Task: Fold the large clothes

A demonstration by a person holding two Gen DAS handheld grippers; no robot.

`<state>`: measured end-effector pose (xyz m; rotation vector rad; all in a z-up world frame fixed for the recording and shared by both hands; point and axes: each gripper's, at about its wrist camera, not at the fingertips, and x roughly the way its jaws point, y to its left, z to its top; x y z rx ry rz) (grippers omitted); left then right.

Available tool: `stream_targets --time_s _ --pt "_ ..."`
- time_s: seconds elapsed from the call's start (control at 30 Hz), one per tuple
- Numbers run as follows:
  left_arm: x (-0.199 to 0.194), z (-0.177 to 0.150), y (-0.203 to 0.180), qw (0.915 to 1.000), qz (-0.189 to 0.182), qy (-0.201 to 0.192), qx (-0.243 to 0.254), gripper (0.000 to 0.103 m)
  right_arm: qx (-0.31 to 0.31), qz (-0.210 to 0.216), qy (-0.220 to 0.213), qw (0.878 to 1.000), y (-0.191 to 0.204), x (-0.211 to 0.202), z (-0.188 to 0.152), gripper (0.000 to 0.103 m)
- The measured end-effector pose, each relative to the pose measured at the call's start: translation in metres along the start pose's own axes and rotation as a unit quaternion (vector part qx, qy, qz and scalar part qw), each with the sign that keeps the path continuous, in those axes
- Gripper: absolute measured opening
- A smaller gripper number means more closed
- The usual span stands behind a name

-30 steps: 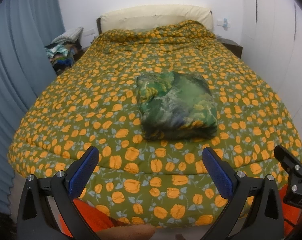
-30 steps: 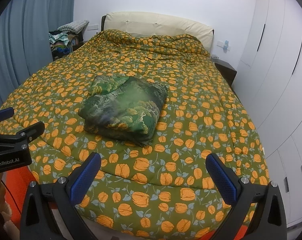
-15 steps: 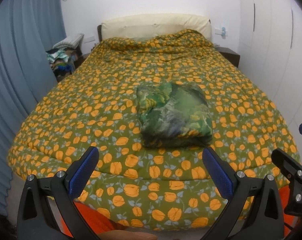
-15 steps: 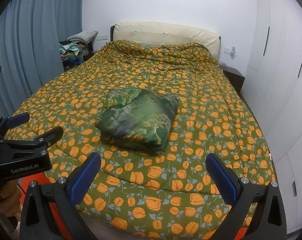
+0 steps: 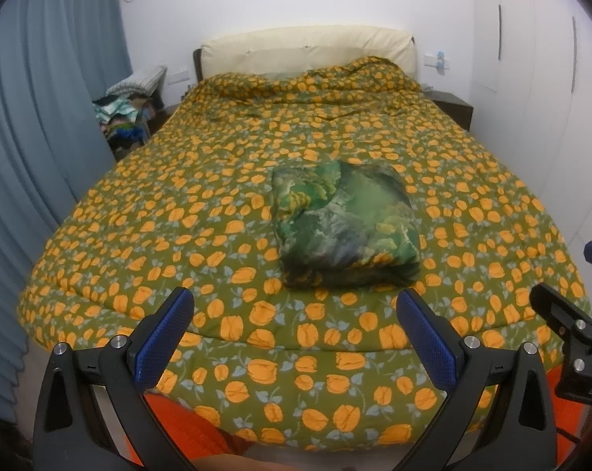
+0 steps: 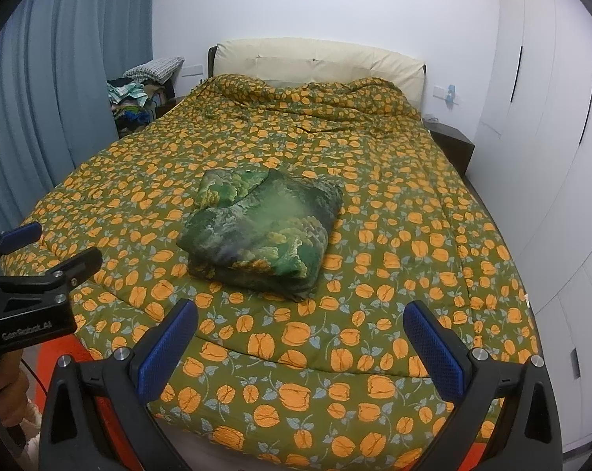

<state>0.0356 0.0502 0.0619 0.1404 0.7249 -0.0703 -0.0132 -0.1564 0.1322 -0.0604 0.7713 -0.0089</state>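
Note:
A green patterned garment (image 5: 345, 223) (image 6: 262, 229) lies folded into a thick square bundle on the bed, near its foot and a little right of centre. My left gripper (image 5: 294, 312) hangs open over the foot edge of the bed, well short of the bundle, with nothing between its blue pads (image 5: 164, 335). My right gripper (image 6: 302, 322) is open too, at the same distance from the bundle. The left gripper's body (image 6: 29, 278) shows at the left edge of the right wrist view, and the right gripper's body (image 5: 570, 325) at the right edge of the left wrist view.
The bed (image 5: 178, 204) carries an olive quilt with orange flowers and a cream headboard (image 5: 307, 45). Blue curtains (image 5: 33, 125) hang on the left. A pile of clothes (image 5: 129, 112) sits by the bed's far left corner. White wardrobe doors (image 6: 551, 125) line the right wall, with a dark nightstand (image 6: 453, 147) beside them.
Both grippers have drawn back and risen away from the bed, so the folded bundle looks smaller and more of the room shows. The bundle has not moved.

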Motion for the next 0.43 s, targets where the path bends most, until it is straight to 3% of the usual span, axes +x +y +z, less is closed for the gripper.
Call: stream_targets --time_s 0.43 --pt "0.0010 -0.0004 -0.0030 0.9999 0.004 -0.004 0.009 0.103 0.003 -0.005 0.001 1.000 -0.0024 0.0029 0.0000 0.103"
